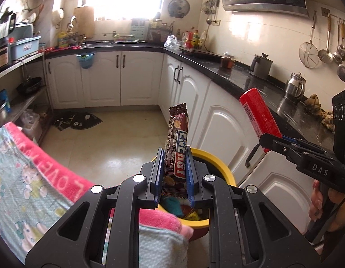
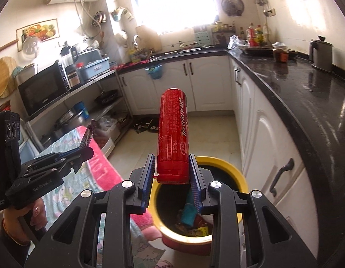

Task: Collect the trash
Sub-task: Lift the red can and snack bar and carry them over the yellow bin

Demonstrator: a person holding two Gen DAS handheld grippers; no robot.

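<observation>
1. On the far left, we see a towel (image 1: 27, 178) with a pink band and cartoon prints, draped over something just beside the bin.
2. Above the towel's edge, our left gripper (image 1: 174, 167) pinches a brown snack wrapper (image 1: 175, 147) between its blue pads (image 1: 158, 174); the wrapper stands nearly upright, sticking out past the fingertips.
3. Right under both grippers sits the bin (image 2: 235, 178), yellow-rimmed with a red outer wall, on the tiled floor (image 1: 110, 138). Inside it we make out crumpled trash (image 2: 190, 214), including something teal and something yellow.
4. Our right gripper (image 2: 172, 174) clamps the lower end of a red tube-shaped can (image 2: 173, 134), which points up and away from us, its base over the near rim of the bin. From the left wrist view the same can (image 1: 259, 116) tilts upward in front of the cabinet doors.
5. Further right, white cabinets (image 2: 268, 138) run under a black countertop (image 2: 306, 102), where a metal kettle (image 2: 321, 53) stands.
</observation>
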